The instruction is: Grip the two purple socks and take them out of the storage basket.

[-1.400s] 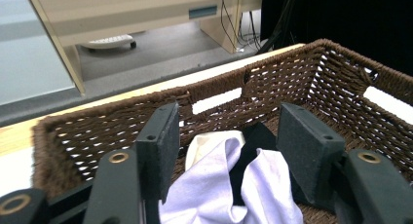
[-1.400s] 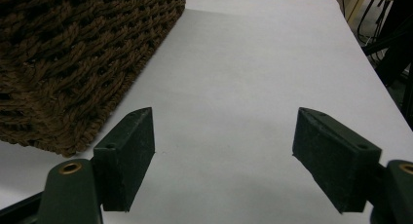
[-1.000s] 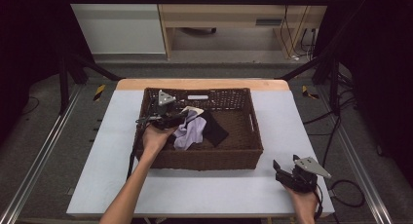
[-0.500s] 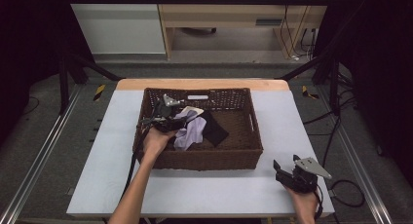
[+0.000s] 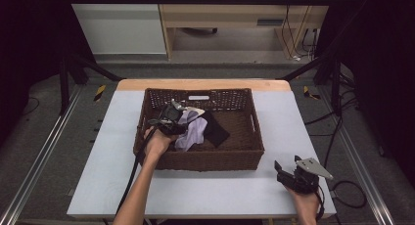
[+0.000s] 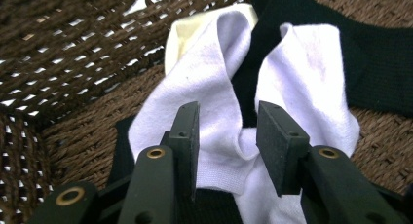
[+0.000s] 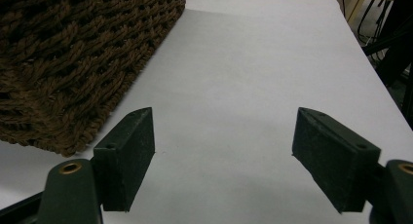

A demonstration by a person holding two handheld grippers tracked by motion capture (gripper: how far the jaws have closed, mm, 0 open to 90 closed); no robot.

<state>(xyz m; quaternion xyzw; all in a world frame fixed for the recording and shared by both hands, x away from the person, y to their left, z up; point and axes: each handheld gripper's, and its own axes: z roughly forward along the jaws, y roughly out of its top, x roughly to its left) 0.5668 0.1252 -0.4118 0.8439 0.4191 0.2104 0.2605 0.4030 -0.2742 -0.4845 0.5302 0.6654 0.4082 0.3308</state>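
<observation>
Inside the brown wicker basket, my left gripper points down at a pile of cloths. A pale lilac-white cloth lies over a black cloth. In the left gripper view the jaws have just been closing and straddle a raised fold of the pale cloth. A gap still shows beside the pads. The black cloth lies behind, and a cream piece peeks out at the top. My right gripper rests open on the table at the front right, with nothing between its jaws.
The basket's woven wall rises close on the left of the left gripper. The basket's corner stands left of the right gripper, with the white tabletop ahead. A cable trails from the left gripper along the forearm.
The left gripper has dipped a little lower onto the pale cloth in the basket. The right gripper has stayed put.
</observation>
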